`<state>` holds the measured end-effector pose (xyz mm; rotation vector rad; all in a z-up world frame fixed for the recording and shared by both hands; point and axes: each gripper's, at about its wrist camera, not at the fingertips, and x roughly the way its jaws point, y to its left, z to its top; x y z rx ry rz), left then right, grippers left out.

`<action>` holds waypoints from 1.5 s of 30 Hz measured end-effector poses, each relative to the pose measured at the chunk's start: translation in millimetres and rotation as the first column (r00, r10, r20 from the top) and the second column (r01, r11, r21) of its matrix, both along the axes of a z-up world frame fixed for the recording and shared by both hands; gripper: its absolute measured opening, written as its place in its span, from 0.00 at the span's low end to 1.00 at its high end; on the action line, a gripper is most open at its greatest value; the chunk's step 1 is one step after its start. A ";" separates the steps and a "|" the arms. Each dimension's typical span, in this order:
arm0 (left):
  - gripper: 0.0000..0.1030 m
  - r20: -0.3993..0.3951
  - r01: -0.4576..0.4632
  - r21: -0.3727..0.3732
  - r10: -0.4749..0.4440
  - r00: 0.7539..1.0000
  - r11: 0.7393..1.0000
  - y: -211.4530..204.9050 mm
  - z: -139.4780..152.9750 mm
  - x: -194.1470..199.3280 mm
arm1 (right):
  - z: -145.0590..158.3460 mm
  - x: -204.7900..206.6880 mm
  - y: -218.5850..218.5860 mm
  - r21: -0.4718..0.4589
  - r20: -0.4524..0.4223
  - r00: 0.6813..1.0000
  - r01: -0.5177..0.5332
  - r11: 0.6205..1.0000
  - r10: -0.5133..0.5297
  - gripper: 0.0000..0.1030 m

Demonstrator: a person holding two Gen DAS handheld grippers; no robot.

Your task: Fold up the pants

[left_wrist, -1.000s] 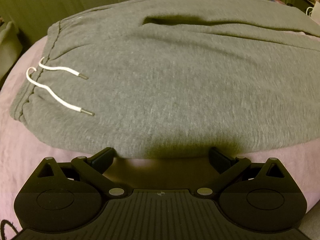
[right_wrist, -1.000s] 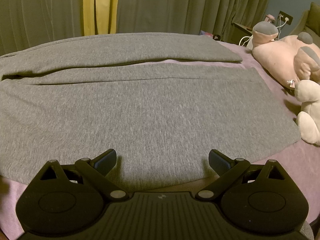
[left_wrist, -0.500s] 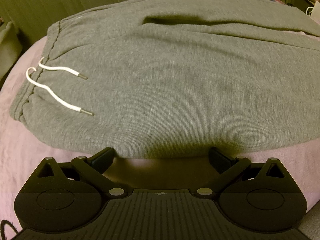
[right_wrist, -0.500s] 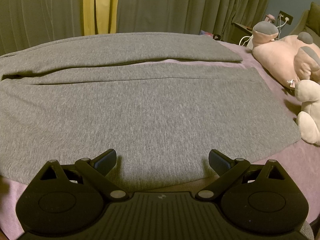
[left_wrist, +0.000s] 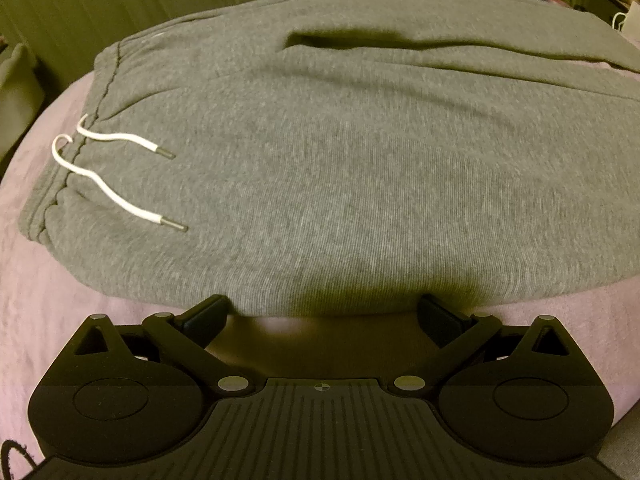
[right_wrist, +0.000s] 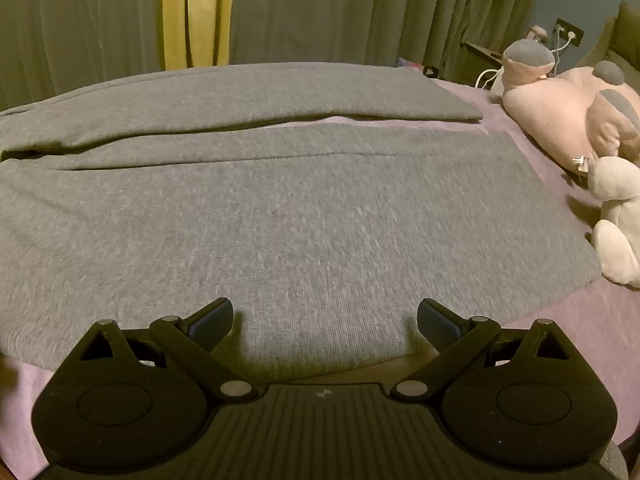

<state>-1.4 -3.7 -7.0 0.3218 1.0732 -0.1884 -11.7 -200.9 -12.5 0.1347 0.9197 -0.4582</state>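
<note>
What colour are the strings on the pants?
The drawstrings are white with small metal tips, lying on the grey pants. The left wrist view shows them best.

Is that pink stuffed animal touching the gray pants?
Apart. The right wrist view shows a strip of bare pink bedcover between the pink plush toy and the gray sweatpants.
</note>
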 end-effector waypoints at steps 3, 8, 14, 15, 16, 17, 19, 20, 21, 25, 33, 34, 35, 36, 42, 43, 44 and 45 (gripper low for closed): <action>1.00 -0.001 0.000 0.000 0.000 1.000 1.000 0.1 -0.2 -0.4 | 0.3 0.7 0.1 0.003 0.000 1.000 0.001 1.000 -0.001 0.96; 1.00 0.000 0.000 0.000 0.000 1.000 1.000 -0.1 0.0 -0.4 | 1.3 0.7 -0.1 0.009 0.006 1.000 0.000 1.000 0.000 0.96; 1.00 -0.004 -0.001 0.001 0.001 1.000 1.000 -0.1 0.1 -1.0 | 2.1 0.3 -0.8 0.013 0.014 1.000 -0.002 1.000 0.002 0.96; 1.00 -0.004 -0.001 0.001 0.001 1.000 1.000 -0.3 0.6 0.0 | 2.3 0.2 -0.6 0.014 0.014 1.000 -0.002 1.000 0.002 0.96; 1.00 -0.004 -0.001 0.000 0.001 1.000 1.000 -0.1 1.0 -0.1 | 2.4 0.1 -0.8 0.015 0.016 1.000 -0.003 1.000 0.002 0.96; 1.00 -0.004 -0.002 -0.002 0.002 1.000 1.000 0.2 1.5 -0.3 | 2.7 0.0 -1.0 0.015 0.018 1.000 -0.003 1.000 0.002 0.96; 1.00 -0.004 -0.005 -0.007 0.005 1.000 1.000 0.7 2.0 0.6 | 4.6 -1.6 -1.1 0.010 0.036 0.999 0.003 1.000 -0.004 0.96; 1.00 0.000 -0.009 -0.014 0.009 1.000 1.000 2.0 3.2 0.4 | 6.0 -2.2 -1.1 0.008 0.048 0.999 0.007 1.000 -0.007 0.96; 1.00 0.001 -0.013 -0.019 0.013 1.000 1.000 2.3 4.2 1.4 | 7.6 -3.3 -1.3 0.009 0.062 0.998 0.009 1.000 -0.010 0.96; 1.00 0.012 -0.042 -0.059 0.043 0.999 0.997 8.3 10.6 4.9 | 15.8 -7.6 -4.8 0.040 0.128 0.992 0.009 0.999 -0.014 0.96; 1.00 0.148 -0.163 -0.066 0.171 0.974 0.984 18.4 25.1 26.8 | 33.0 -5.8 -32.1 0.093 0.348 0.934 0.048 0.995 -0.077 0.96; 1.00 0.168 -0.185 -0.073 0.194 0.966 0.980 20.6 26.7 31.4 | 33.1 0.2 -37.8 0.101 0.350 0.934 0.040 0.994 -0.073 0.96; 1.00 0.185 -0.212 -0.082 0.224 0.957 0.974 23.0 27.5 37.6 | 32.8 9.4 -45.0 0.119 0.332 0.941 0.031 0.992 -0.069 0.96; 1.00 0.195 -0.237 -0.092 0.251 0.948 0.967 25.0 27.4 43.9 | 32.9 18.3 -52.6 0.140 0.308 0.949 0.027 0.990 -0.070 0.96; 1.00 0.294 -0.381 -0.116 0.398 0.869 0.917 36.6 14.6 79.4 | 47.3 97.9 -102.3 0.315 0.227 0.968 0.030 0.949 -0.107 0.96; 1.00 0.328 -0.405 -0.105 0.416 0.848 0.908 37.8 13.0 80.9 | 52.4 116.0 -111.1 0.336 0.226 0.967 0.034 0.941 -0.116 0.96; 1.00 0.341 -0.425 -0.102 0.433 0.834 0.899 39.1 11.1 82.7 | 55.7 132.3 -119.4 0.359 0.230 0.965 0.034 0.933 -0.124 0.96; 1.00 0.336 -0.438 -0.113 0.449 0.828 0.892 41.6 9.1 85.1 | 58.4 151.1 -128.2 0.384 0.230 0.963 0.043 0.922 -0.141 0.96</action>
